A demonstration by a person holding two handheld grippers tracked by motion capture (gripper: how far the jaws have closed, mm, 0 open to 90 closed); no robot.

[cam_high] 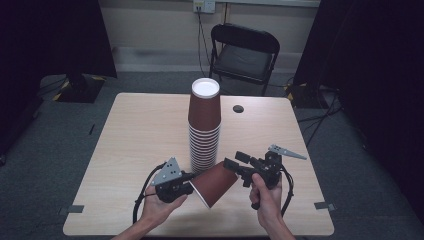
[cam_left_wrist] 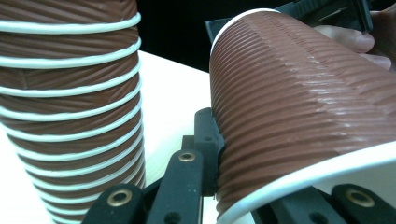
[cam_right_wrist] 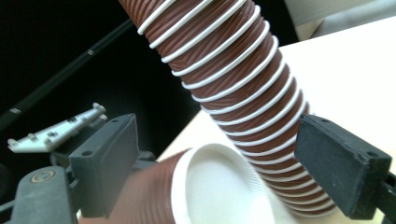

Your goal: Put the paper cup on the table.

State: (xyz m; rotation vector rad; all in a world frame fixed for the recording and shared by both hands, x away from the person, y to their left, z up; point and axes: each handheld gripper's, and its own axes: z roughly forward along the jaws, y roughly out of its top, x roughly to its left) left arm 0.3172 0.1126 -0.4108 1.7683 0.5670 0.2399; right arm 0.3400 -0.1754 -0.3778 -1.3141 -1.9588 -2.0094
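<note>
a brown paper cup point(cam_high: 214, 183) lies on its side in the air, low over the near part of the surface point(cam_high: 135, 135), just in front of a tall stack of cups point(cam_high: 204, 127). its wide white rim points to the person's left and its white bottom points to the right. the left claw point(cam_high: 189, 186) is clamped on the rim of the cup, and in the left gripper view one black jaw presses on the ribbed outside wall just beside the rim. the right claw point(cam_high: 234, 164) is wide apart and holds nothing; in the right gripper view the cup's white bottom point(cam_right_wrist: 223, 186) sits between the two black jaws, with a gap on each side. the stack stands upside down on the surface, close behind the cup. a black chair point(cam_high: 243, 55) stands on the floor past the far edge.
</note>
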